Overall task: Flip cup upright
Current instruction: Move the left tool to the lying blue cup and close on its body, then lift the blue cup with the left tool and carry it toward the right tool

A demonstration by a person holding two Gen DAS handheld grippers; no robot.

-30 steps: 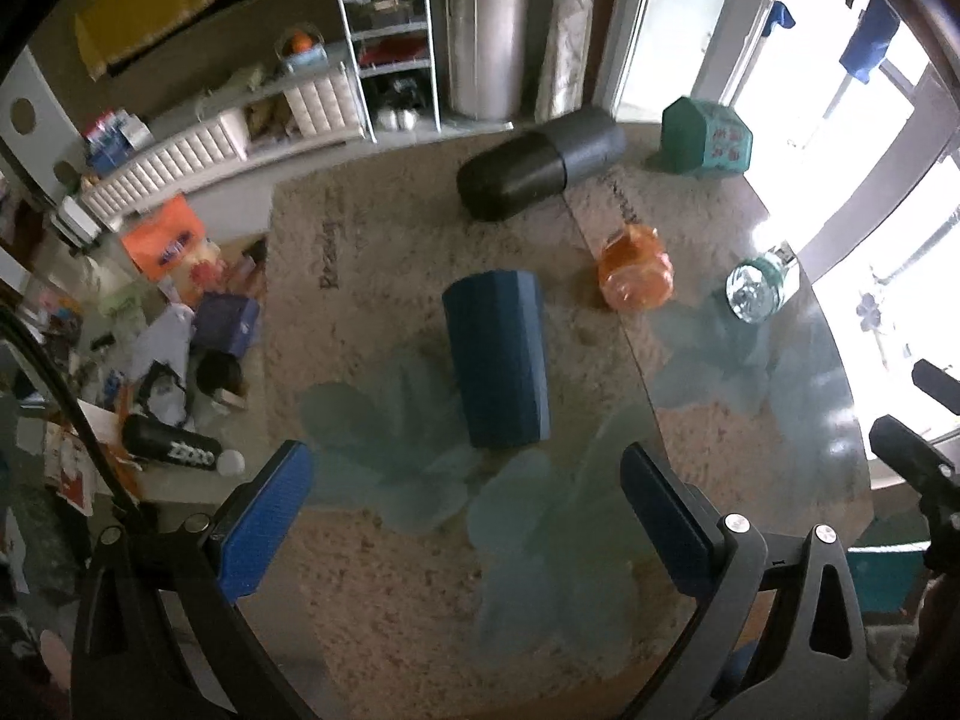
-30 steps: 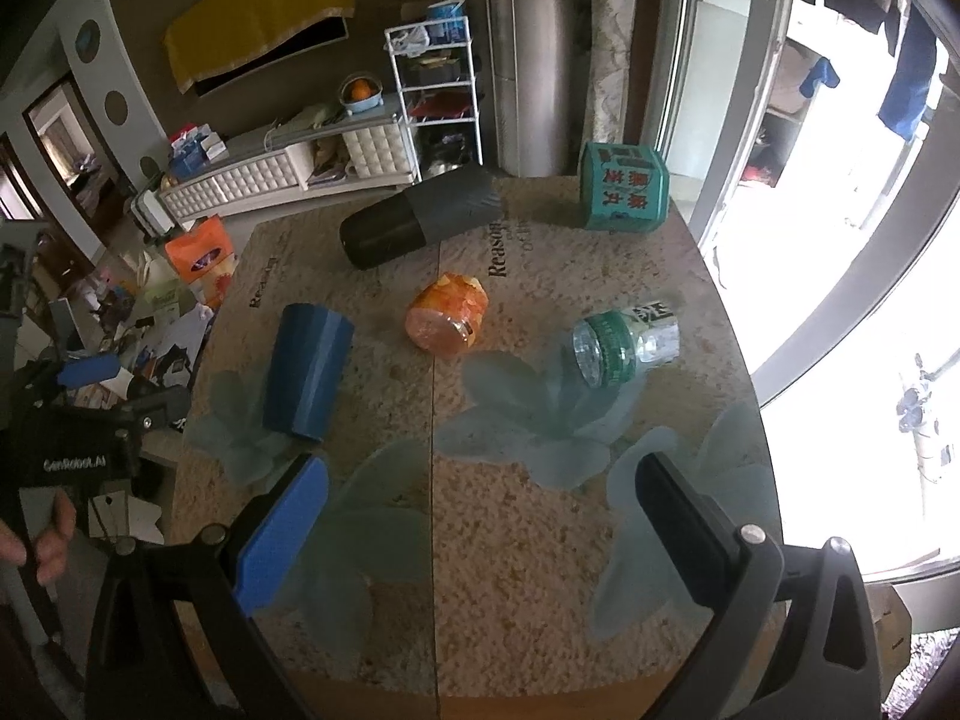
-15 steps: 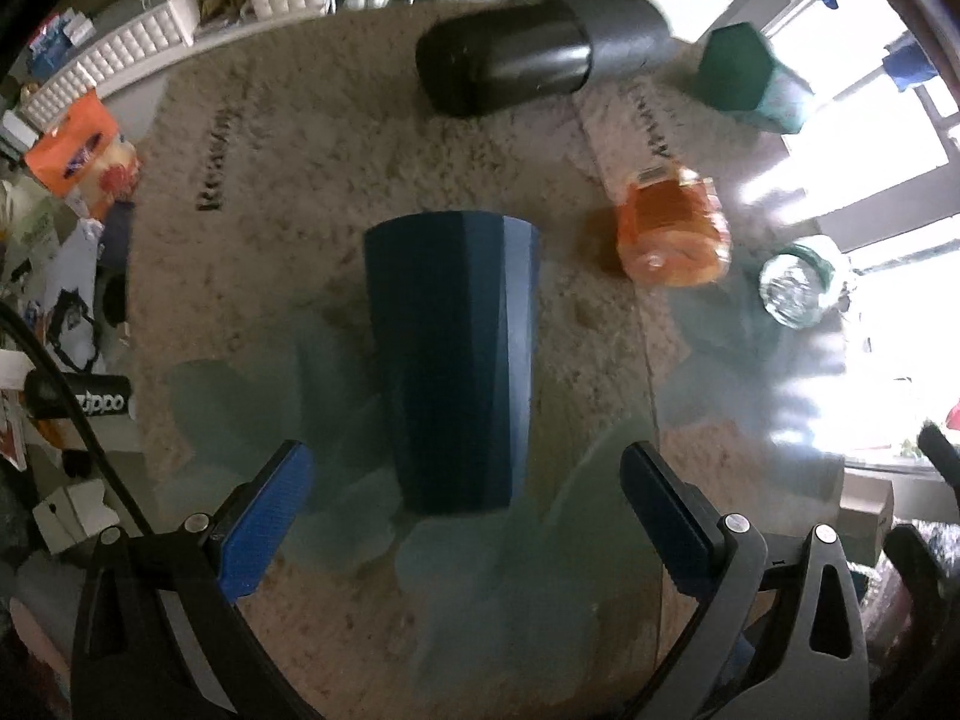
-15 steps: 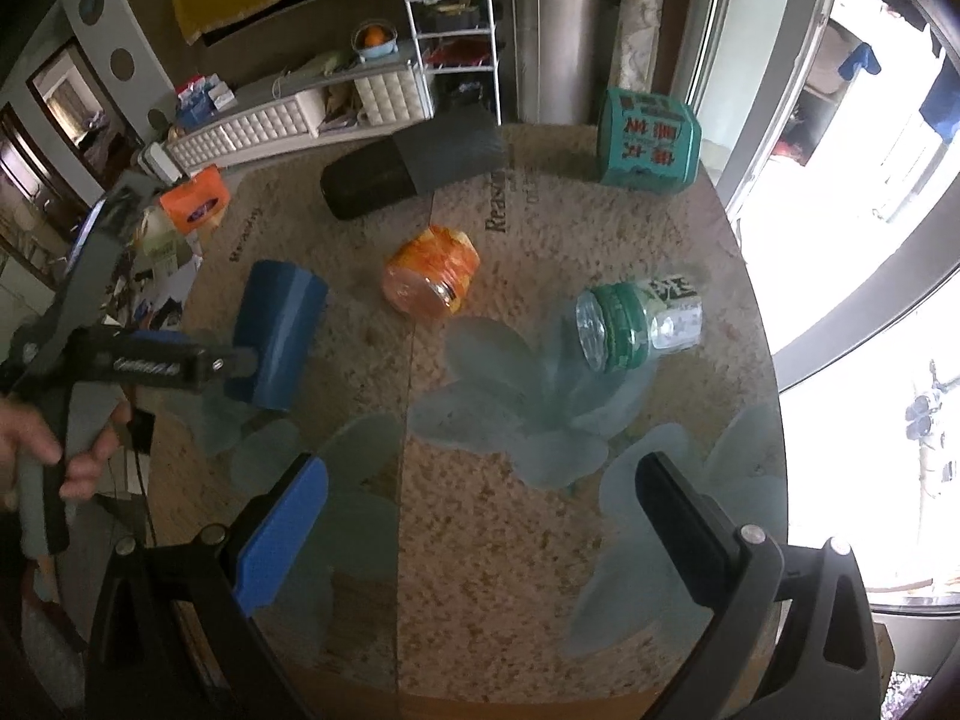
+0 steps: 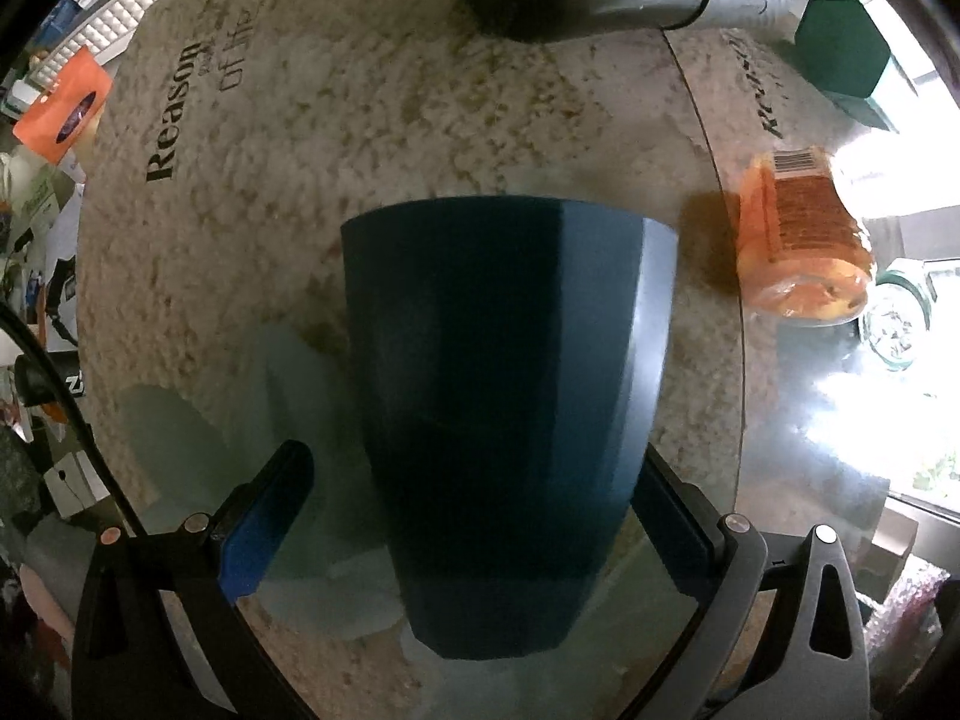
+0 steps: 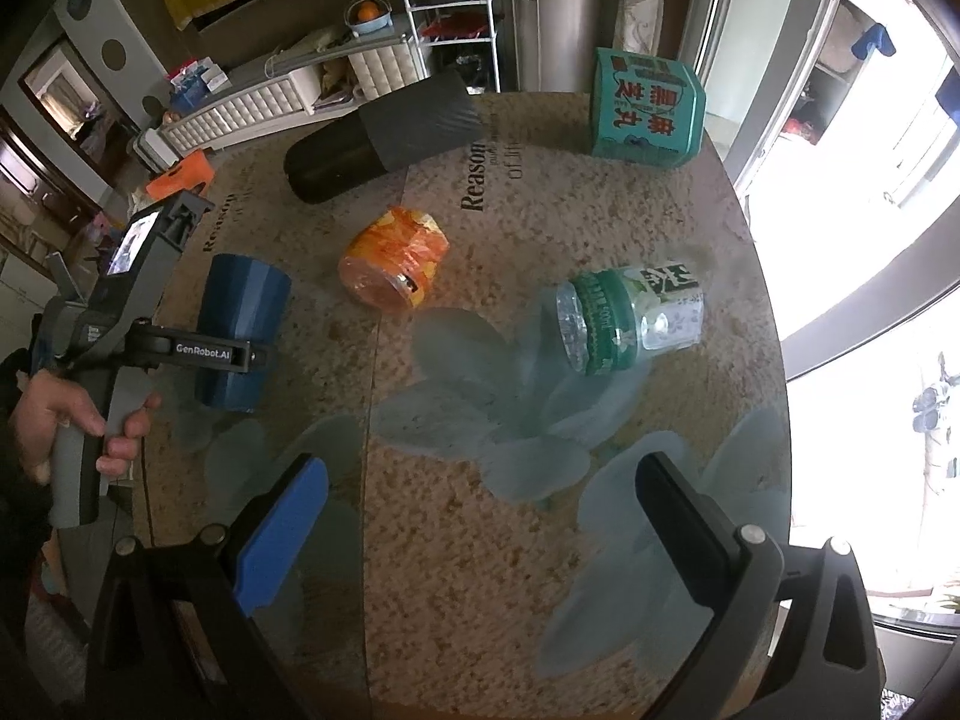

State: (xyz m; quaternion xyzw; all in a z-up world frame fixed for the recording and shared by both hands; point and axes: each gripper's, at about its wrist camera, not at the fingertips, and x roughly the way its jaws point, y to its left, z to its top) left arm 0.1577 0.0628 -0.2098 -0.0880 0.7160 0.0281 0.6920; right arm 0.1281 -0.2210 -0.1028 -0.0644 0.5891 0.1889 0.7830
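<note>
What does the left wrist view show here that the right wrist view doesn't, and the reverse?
Left wrist only: the blue cup on its side, filling the frame between the open left hand-held gripper fingers, not yet clamped.
Right wrist only: the person's hand on the left tool, the teal box's printed face, and the open, empty right hand-held gripper.
Both: cup, orange jar, dark flask.

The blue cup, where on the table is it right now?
The blue cup lies on its side near the table's left edge in the right wrist view, left of the orange jar. It sits between the open fingers of the left gripper.
</note>
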